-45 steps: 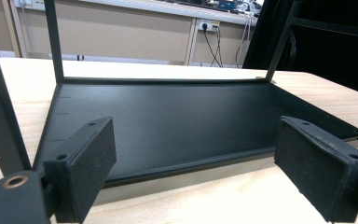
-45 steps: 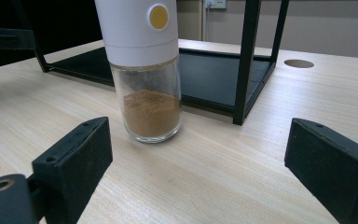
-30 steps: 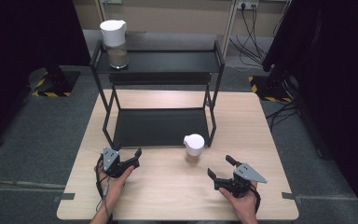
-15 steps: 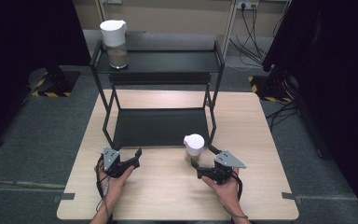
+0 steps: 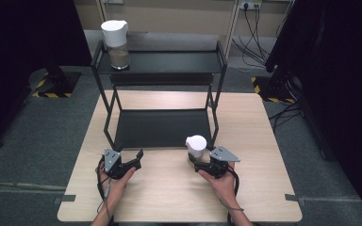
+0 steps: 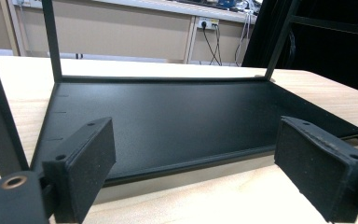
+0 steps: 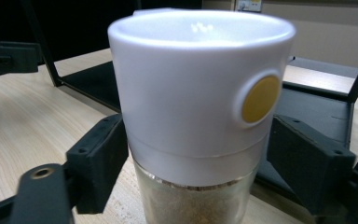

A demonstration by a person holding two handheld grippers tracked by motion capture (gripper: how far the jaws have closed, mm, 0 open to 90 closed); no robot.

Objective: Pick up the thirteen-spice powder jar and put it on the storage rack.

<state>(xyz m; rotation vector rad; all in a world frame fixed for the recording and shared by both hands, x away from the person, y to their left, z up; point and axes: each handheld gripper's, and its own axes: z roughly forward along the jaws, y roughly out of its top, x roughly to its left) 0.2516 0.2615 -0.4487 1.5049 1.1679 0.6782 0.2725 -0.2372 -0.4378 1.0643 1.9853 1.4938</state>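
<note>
One light wooden table (image 5: 264, 141) is seen, and on it one black metal two-tier shelf rack (image 5: 160, 127). Two white-lidded glass jars of brownish powder are counted: one jar (image 5: 115, 40) stands on the rack's top tier at its left end, the other jar (image 5: 196, 148) stands on the table just in front of the rack's lower tier, at its right front corner. Two hand-held grippers are counted. The left gripper (image 5: 134, 157), just in front of the rack's left front leg, is spread wide with nothing between its jaws. The right gripper (image 5: 194, 162) has just been closing its jaws; the nearer jar stands between them, and whether the pads press the glass is hard to make out, since the white lid with its yellow round button (image 7: 260, 99) overhangs them. The jar's base is cut off in the right gripper view
</note>
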